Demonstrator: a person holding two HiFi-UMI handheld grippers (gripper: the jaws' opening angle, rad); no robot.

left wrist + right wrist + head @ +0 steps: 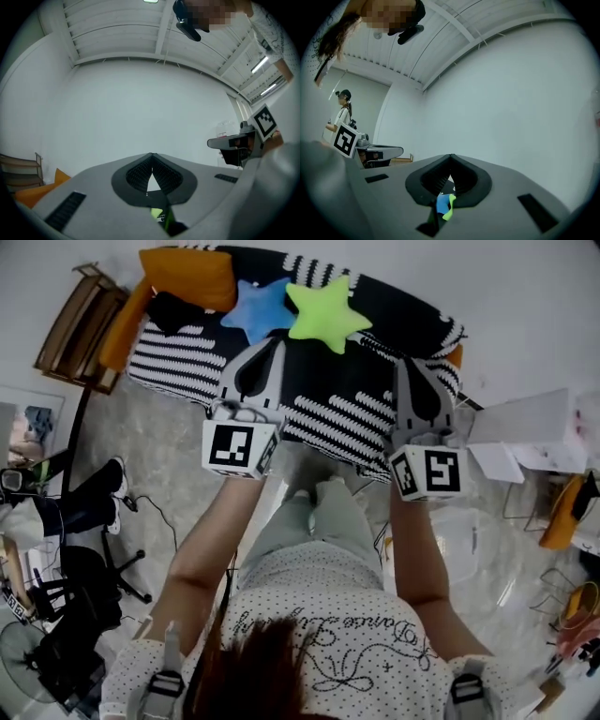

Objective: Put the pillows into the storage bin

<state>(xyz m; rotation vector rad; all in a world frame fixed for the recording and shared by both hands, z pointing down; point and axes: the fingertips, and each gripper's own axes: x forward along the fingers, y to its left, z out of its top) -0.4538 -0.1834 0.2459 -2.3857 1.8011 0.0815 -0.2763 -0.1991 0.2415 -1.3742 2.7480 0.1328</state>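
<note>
On a black-and-white striped sofa [187, 357] lie an orange pillow [187, 276], a blue star pillow [255, 307] and a green star pillow [323, 313]. My left gripper [274, 345] is held out over the sofa's front part, its tips just below the blue star, shut and empty. My right gripper [403, 364] hovers right of the green star, also shut on nothing. In the right gripper view the closed jaws [451, 159] point at a white wall, with slivers of the blue and green stars below them. The left gripper view shows closed jaws [151, 157] too.
A wooden rack [80, 329] stands left of the sofa. A clear plastic bin [469, 540] sits on the floor at my right, with a white table [530, 427] behind it. A black office chair [80, 601] and someone's legs [89, 502] are at the left.
</note>
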